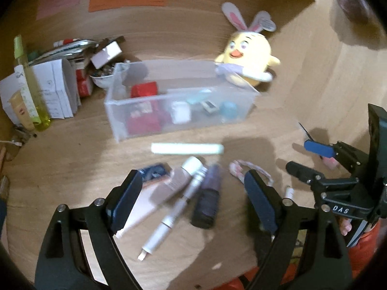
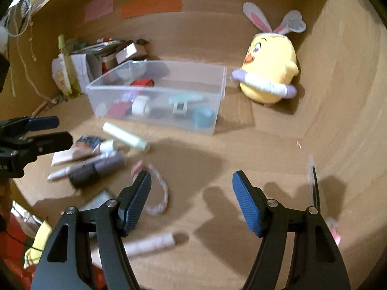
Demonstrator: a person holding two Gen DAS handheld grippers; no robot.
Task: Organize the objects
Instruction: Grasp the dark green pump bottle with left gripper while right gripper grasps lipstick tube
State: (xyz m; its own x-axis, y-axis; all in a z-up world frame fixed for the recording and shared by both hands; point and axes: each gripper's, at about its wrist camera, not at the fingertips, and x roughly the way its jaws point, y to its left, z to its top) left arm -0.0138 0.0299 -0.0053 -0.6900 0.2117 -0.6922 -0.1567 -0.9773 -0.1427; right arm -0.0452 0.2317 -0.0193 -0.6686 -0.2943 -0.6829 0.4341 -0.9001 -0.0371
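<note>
- Step in hand, by my judgement: approach to pick; loose items lie on the worktop (image 1: 72, 159), short of the clear bin (image 1: 179, 111)
- My left hand-held gripper (image 1: 193, 193): jaws wide, empty; dark bottle (image 1: 208, 200) and white pen (image 1: 169, 220) just ahead between them
- My right hand-held gripper (image 2: 193, 198): jaws apart, empty; pink-white cord loop (image 2: 157, 193) beside its left finger
- Next move calls for lowering over one item, then closing

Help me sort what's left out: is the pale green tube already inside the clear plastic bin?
No, the pale green tube lies on the brown surface just in front of the clear plastic bin, outside its wall.
</note>
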